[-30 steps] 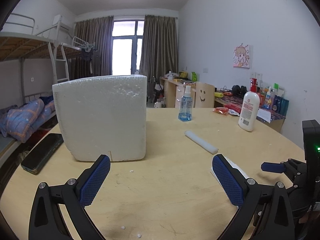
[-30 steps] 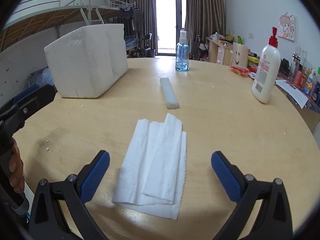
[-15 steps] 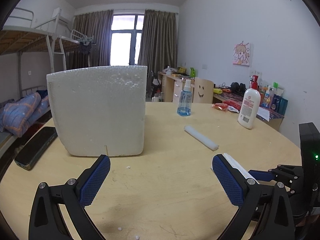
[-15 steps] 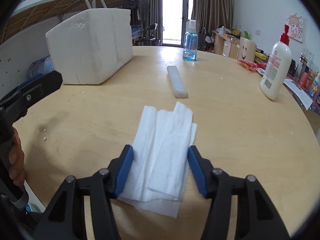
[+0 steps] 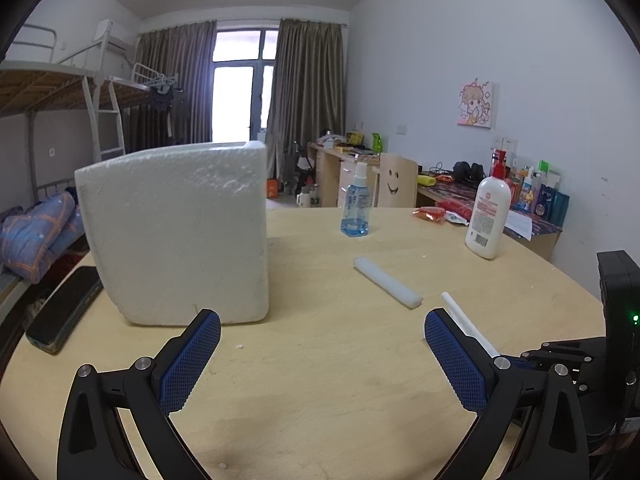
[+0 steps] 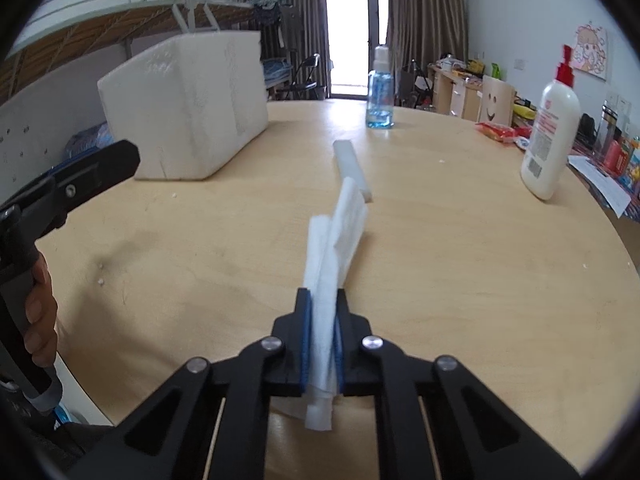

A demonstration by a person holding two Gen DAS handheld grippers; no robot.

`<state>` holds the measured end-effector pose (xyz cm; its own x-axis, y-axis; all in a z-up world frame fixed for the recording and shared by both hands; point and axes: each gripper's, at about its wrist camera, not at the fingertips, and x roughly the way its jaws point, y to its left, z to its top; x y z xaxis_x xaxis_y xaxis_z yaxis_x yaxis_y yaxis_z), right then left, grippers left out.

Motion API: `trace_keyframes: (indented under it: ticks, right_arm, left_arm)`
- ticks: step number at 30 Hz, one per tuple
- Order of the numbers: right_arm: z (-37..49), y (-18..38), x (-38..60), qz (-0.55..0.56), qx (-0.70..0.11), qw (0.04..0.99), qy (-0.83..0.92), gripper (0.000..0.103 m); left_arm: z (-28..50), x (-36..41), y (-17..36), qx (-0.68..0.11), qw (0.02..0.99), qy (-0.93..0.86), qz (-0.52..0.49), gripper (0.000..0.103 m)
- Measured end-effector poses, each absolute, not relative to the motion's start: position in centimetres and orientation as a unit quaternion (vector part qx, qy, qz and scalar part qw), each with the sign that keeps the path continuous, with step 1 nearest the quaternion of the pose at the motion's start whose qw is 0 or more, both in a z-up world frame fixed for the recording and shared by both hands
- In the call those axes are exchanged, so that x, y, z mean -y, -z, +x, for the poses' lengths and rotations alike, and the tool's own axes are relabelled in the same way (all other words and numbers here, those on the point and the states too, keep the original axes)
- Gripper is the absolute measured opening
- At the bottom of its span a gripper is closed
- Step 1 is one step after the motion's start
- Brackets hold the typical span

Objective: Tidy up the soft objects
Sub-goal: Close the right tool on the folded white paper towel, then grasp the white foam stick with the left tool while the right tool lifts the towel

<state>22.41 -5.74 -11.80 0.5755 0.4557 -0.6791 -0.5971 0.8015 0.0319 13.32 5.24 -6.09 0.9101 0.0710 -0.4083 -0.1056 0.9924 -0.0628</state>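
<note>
Over the round wooden table (image 6: 460,260), right tongs (image 6: 321,344) pinch the creased white tissue (image 6: 334,248); left tongs (image 5: 320,360) gape empty

Daylight came from the window (image 5: 244,92) at twelve o'clock in both views, blown out to white in the right wrist view and slightly purple-fringed at its frame in the left. The room was evenly, softly lit; the white walls looked grey-blue. Shadows on the table (image 5: 320,360) were faint and diffuse, falling toward six o'clock. Fisheye distortion bowed the table rim and walls, and a black vignette filled the corners. The tissue (image 6: 332,248) in the right wrist view showed slight motion blur at its far end; the rest stayed sharp.
</note>
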Motion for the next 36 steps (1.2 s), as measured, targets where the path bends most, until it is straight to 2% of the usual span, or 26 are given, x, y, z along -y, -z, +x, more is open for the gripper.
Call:
trace_keyframes:
  ticks: [17,36]
  right_arm:
    - [23.7,10.8,10.9,-0.046,-0.329,0.895,-0.296,0.013]
    - [25.8,11.2,16.5,0.002,-0.328,0.9,-0.286,0.013]
  left_arm:
    - [17.3,-0.3,5.5,-0.226,0.972,-0.049,-0.041,0.102]
    - [24.5,4.0,6.4,-0.296,0.95,-0.086,-0.05,0.102]
